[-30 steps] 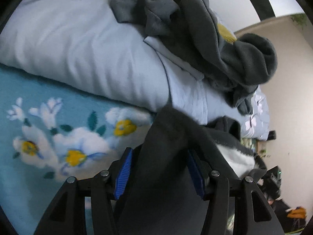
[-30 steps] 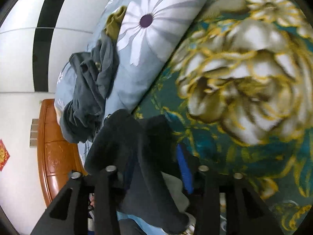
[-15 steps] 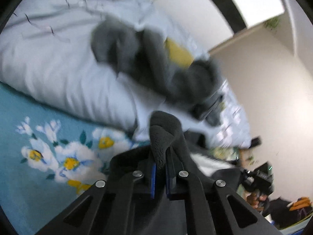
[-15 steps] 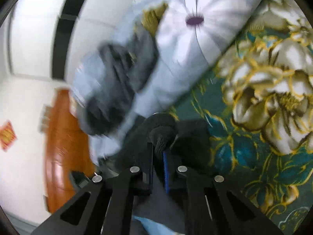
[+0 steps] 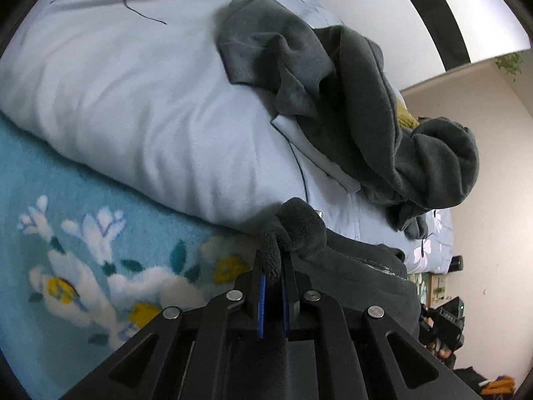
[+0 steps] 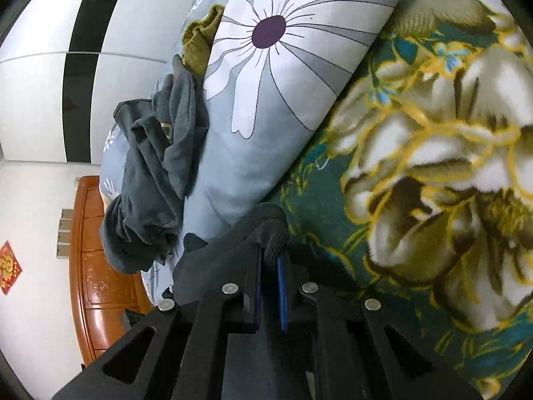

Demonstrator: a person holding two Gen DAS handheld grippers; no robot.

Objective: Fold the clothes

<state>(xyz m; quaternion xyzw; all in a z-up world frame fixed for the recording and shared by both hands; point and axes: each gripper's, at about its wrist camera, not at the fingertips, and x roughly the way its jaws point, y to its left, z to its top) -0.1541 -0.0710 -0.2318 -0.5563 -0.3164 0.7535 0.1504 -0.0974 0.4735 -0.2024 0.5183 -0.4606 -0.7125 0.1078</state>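
**Both tongs clamped on a dark fleece garment over the bed**

I see my left tongs [image 5: 273, 266] closed tight on a bunched fold of dark fleece [image 5: 299, 230]; the blue pads [image 5: 262, 296] press the cloth from both sides. The fold rises just past the tips, and the rest of the garment trails off to the right and under the rig. Below it lies a light blue blanket [image 5: 66, 200] with white and yellow flowers. Beyond, a pale blue duvet [image 5: 133, 100] fills the far side, and a heap of grey clothes [image 5: 349, 100] sits on top of it to the right, with a bit of yellow cloth [image 5: 404, 116] behind the heap.

My right tongs [image 6: 269, 260] are also closed on the same dark fleece [image 6: 266, 226], a rounded tuft pinched at the tips, the cloth spreading left and near. To the right lies a teal blanket [image 6: 433, 166] with big cream and gold flowers. The duvet [image 6: 266, 83], here printed with a large white flower, runs far and left. The grey clothes [image 6: 156, 173] hang on its left side, the olive-yellow cloth [image 6: 200, 43] farther up. A wooden headboard [image 6: 96, 266] stands at left against a white wall.
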